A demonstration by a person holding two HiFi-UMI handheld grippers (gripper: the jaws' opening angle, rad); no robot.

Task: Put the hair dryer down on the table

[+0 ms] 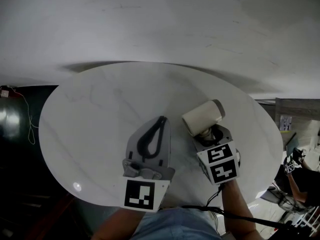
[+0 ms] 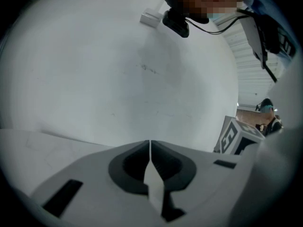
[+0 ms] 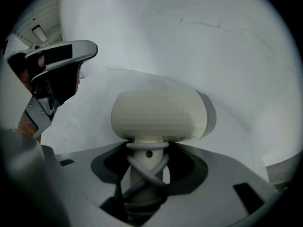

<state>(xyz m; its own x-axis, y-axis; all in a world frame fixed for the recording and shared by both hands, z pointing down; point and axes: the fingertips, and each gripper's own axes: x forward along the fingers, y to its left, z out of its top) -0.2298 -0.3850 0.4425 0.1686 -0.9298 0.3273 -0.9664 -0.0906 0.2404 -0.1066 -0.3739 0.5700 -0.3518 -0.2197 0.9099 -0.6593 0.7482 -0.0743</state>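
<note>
The cream hair dryer [image 1: 202, 116] is held over the right half of the round white table [image 1: 95, 109], its barrel lying across. My right gripper [image 1: 209, 134] is shut on its handle, which has the pale cord wound round it [image 3: 144, 167]. In the right gripper view the dryer's body [image 3: 161, 115] rises just above the jaws of the right gripper [image 3: 147, 160]; whether it touches the tabletop I cannot tell. My left gripper [image 1: 161, 121] hovers beside it to the left, over the table's middle, shut with nothing in it. In its own view the left gripper [image 2: 150, 148] has its jaws pressed together.
A white wall [image 1: 165, 24] stands behind the table. Dark floor and a thin cable [image 1: 25, 111] lie off the left edge. A black cable [image 1: 240, 216] trails from my right gripper. Another person [image 1: 300, 176] sits at the far right. The left gripper [image 3: 57, 74] shows in the right gripper view.
</note>
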